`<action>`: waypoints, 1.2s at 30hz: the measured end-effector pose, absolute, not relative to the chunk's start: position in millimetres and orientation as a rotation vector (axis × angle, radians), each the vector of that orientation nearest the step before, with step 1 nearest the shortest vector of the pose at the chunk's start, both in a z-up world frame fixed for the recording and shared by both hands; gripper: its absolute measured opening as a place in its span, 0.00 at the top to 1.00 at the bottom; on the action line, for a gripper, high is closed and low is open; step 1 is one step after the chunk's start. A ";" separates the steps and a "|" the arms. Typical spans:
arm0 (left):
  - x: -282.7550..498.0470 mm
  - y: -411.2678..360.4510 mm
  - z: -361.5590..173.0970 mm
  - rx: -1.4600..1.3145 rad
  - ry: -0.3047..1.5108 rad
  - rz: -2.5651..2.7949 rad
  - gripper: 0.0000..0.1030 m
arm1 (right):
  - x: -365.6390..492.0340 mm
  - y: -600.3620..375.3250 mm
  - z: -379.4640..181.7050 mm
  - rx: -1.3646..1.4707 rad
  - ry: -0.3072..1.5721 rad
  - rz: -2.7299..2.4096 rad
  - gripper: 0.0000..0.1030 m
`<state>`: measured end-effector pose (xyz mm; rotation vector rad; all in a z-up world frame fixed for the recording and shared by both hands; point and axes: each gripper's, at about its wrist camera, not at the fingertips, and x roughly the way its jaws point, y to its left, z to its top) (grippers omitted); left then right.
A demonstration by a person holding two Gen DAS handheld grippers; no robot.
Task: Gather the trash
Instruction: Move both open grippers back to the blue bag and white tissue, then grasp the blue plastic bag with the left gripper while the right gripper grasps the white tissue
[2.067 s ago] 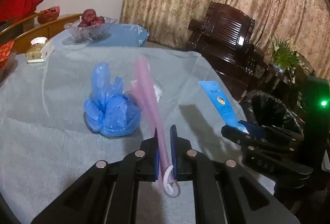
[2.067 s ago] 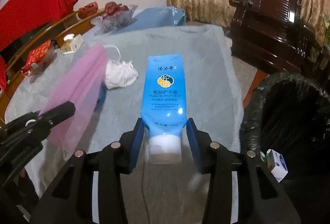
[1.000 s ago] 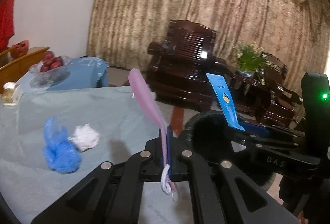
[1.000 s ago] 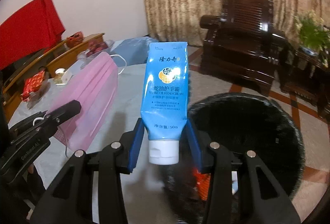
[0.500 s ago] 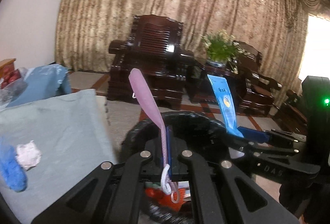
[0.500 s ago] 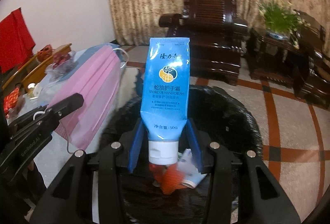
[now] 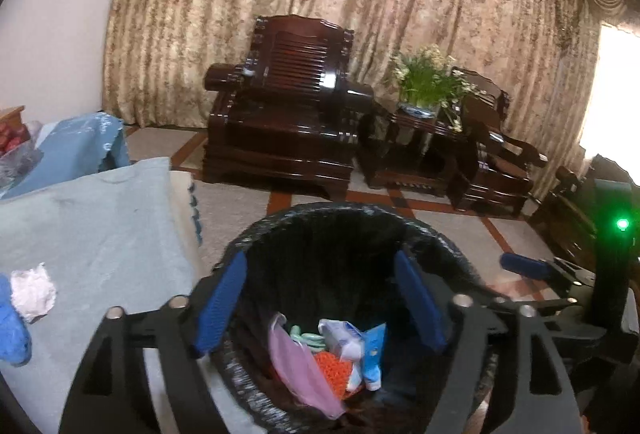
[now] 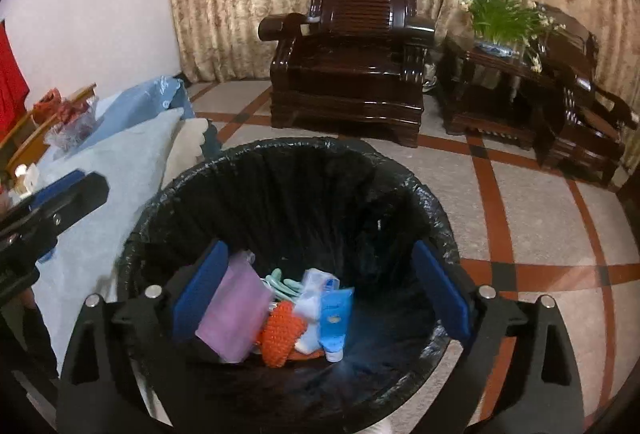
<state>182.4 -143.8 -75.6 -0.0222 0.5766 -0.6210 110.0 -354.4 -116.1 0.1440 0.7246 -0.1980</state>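
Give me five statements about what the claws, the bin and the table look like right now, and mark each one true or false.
1. The left claw is open and holds nothing. True.
2. The right claw grips the blue hand cream tube. False: the claw is open, and the tube lies in the black-lined trash bin.
3. The pink face mask lies inside the bin. True.
4. The bin holds nothing else. False: an orange knitted item and other pieces lie there too.
5. A crumpled white tissue lies on the table cloth. True.
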 end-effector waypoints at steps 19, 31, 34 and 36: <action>170.4 38.7 -84.4 -0.024 0.555 -0.226 0.10 | 140.3 -224.9 -103.3 0.125 0.669 0.047 0.06; 182.9 130.4 -121.7 -0.056 0.623 -0.017 0.10 | 185.8 -116.3 -118.6 0.069 0.668 0.211 0.06; 196.6 138.9 -135.9 -0.071 0.654 0.001 0.10 | 194.6 -104.2 -128.6 0.066 0.684 0.217 0.06; 204.8 140.0 -144.2 -0.073 0.676 0.005 0.10 | 200.9 -97.1 -135.4 0.058 0.694 0.220 0.06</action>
